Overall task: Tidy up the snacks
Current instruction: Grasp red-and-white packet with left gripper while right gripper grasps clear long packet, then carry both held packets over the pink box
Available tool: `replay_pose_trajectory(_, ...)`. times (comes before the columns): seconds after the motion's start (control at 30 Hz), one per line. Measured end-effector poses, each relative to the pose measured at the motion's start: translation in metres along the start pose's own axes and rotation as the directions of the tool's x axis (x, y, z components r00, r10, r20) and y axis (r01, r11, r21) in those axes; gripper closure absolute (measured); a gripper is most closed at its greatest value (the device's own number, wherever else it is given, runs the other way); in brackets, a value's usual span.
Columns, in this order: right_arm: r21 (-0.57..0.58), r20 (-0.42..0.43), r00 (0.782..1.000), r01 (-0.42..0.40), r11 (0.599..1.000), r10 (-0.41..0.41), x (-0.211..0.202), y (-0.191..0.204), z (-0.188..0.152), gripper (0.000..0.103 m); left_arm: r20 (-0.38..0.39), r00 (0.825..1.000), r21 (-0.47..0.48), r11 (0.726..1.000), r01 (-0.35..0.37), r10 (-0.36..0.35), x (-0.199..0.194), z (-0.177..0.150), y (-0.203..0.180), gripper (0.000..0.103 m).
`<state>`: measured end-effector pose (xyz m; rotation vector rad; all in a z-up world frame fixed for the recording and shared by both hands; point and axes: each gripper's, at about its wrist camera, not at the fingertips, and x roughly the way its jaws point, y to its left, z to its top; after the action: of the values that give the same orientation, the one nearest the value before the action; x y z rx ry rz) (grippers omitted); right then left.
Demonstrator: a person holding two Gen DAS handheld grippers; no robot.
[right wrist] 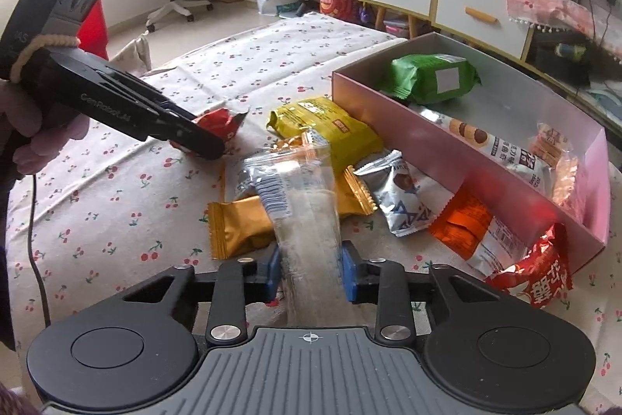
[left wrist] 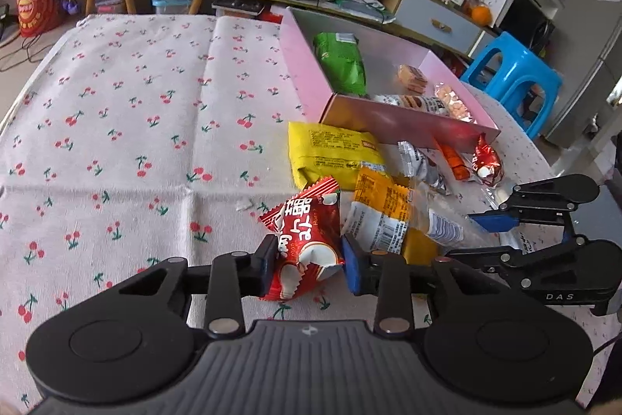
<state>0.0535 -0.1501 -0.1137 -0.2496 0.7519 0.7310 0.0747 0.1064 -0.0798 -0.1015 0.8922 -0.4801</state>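
with the left gripper (left wrist: 307,265) clamped on the red packet (left wrist: 301,244) and the right gripper (right wrist: 311,273) on the clear packet (right wrist: 307,216), lift both straight before swinging ahead to the pink box (right wrist: 458,177).

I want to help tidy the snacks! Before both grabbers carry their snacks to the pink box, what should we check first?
1. Left gripper pinches the red packet: ok, both pads press on it.
2. Right gripper pinches the clear packet: ok.
3. Room in the pink box: ok, bare floor shows beside the green bag.
4. The clear packet is free of the gold packet: cannot tell, they overlap.
5. The grippers are apart from each other: ok.
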Motion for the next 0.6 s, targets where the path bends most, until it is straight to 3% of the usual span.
replay_pose_trajectory(0.33, 0.111, 0.071, 0.997, -0.027, 0.994, 0.019, -0.016, -0.017, 0.017, 0.074, 0.073, 0.997, -0.006, 1.000, -0.020, 0.020, -0.005, 0.022, -0.003, 0.072)
replay_pose_trajectory(0.6, 0.203, 0.150, 0.985, 0.052, 0.978, -0.083, -0.036, -0.045, 0.039, 0.074, 0.106, 0.994, 0.036, 0.999, -0.032, 0.028, 0.006, 0.042, -0.022, 0.072)
